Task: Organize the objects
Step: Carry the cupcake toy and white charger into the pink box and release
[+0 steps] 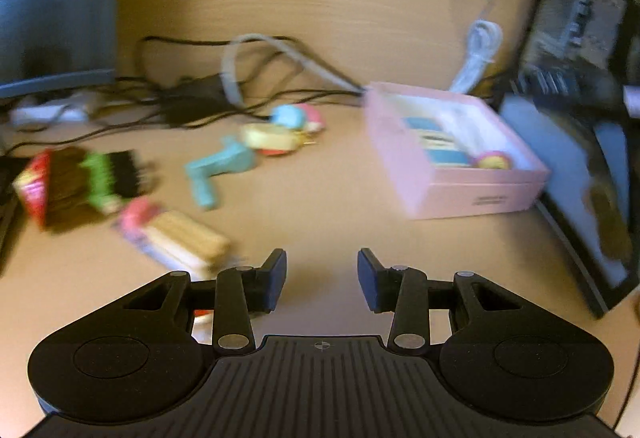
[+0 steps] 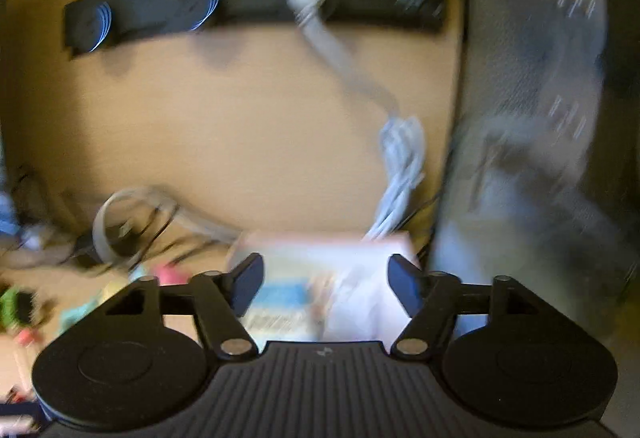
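Note:
My left gripper is open and empty above the wooden desk. A pink box stands open ahead to the right, with blue items and a small round yellow-pink item inside. Loose items lie ahead left: a teal toy, a round yellow-red toy, a blue-pink toy, a wafer-like pack with a pink end, and a red, brown and green bundle. My right gripper is open and empty, hovering over the same pink box, which is blurred.
A tangle of black and grey cables lies at the back of the desk. A monitor stands at the right. A black power strip sits on the wall, with a white cable hanging down behind the box.

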{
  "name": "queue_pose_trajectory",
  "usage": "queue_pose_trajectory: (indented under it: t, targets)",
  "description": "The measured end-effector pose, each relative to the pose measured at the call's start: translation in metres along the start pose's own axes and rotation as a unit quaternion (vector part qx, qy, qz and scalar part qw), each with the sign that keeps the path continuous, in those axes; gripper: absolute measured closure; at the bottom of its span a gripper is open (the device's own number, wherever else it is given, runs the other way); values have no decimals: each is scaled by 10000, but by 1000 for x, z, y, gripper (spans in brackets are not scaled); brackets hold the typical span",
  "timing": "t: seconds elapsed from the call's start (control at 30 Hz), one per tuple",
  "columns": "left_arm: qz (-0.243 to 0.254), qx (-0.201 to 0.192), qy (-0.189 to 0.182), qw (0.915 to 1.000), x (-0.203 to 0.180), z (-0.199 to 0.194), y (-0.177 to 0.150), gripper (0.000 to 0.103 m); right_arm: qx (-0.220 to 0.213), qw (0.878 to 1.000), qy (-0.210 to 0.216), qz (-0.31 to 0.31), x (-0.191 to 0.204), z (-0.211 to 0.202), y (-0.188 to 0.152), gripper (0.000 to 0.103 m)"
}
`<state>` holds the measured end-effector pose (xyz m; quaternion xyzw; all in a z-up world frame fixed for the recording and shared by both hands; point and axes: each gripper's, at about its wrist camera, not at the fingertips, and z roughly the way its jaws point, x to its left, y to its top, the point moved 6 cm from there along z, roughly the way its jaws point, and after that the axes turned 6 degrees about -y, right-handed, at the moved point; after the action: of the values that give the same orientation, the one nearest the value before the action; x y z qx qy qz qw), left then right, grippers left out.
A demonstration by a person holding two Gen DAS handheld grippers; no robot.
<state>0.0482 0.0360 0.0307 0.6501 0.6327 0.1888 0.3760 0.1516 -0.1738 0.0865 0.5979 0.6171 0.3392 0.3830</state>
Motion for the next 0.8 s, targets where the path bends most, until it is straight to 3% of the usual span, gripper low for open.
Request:
queue_pose_trajectory:
  t: [0.2, 0.43, 0.53, 0.7, 0.8]
  targets:
    - [57, -127, 263, 9996, 25, 4, 18, 60, 693, 9949, 567, -473, 43, -23, -71, 31]
    - [1363, -220, 344, 9898, 22, 61, 83, 60, 928, 9896, 826, -729, 57, -57, -106, 23]
    - [1209, -199, 274, 9921, 30, 94, 110, 57, 910, 9902, 745, -749, 54, -69, -106, 21]
    - [385, -40, -69, 9992, 38, 144, 145, 58, 1084, 9906, 566, -612, 33, -78, -110, 20]
    - [510, 205, 137, 9984, 35, 173, 149, 58, 1177, 9906, 415, -552, 22, -77, -113, 19]
